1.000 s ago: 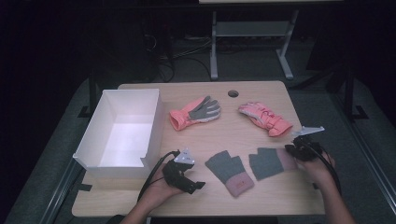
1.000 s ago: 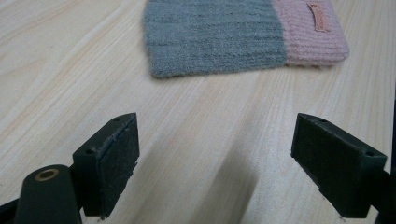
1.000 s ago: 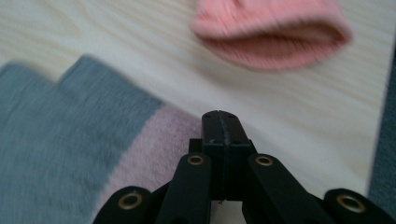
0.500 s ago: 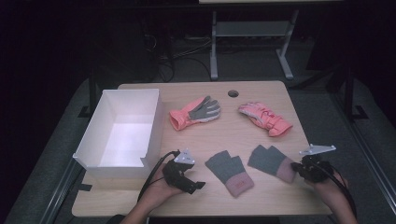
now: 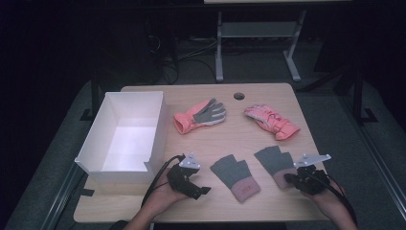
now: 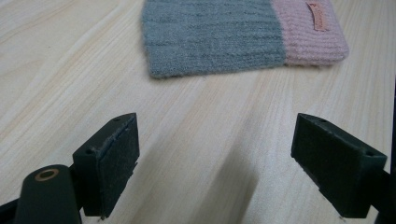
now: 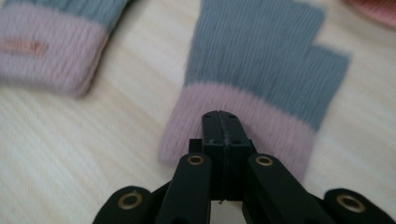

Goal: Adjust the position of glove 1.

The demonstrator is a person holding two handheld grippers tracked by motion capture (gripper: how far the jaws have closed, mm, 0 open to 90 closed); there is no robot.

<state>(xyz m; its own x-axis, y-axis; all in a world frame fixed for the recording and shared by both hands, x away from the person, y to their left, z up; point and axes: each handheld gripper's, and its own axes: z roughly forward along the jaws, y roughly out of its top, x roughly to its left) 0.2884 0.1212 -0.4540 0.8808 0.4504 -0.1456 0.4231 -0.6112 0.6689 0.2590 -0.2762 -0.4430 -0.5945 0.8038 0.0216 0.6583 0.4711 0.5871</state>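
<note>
Right: right gripper (image 7: 219,122) has its jaws closed together over the pink cuff of the right knit glove (image 7: 261,60), at 5 o'clock on the table (image 5: 230,139); whether they pinch fabric, can't tell. Left gripper (image 6: 219,154) jaws wide apart, empty, low over bare wood at 7 o'clock, left knit glove (image 6: 219,37) just ahead. Gloves look soft, light, floppy; the cuff edge is probably the best hold.

Two grey fingerless knit gloves with pink cuffs lie flat near the desk's front edge. Left fingerless glove (image 5: 235,177): cuff toward front-right, small tan tag on it. Right fingerless glove (image 5: 274,161): cuff pinched in the closed jaws of the right hand-held gripper (image 5: 289,179). Farther back, apart: coral glove, grey palm up (image 5: 200,115); pink glove (image 5: 271,121).
</note>
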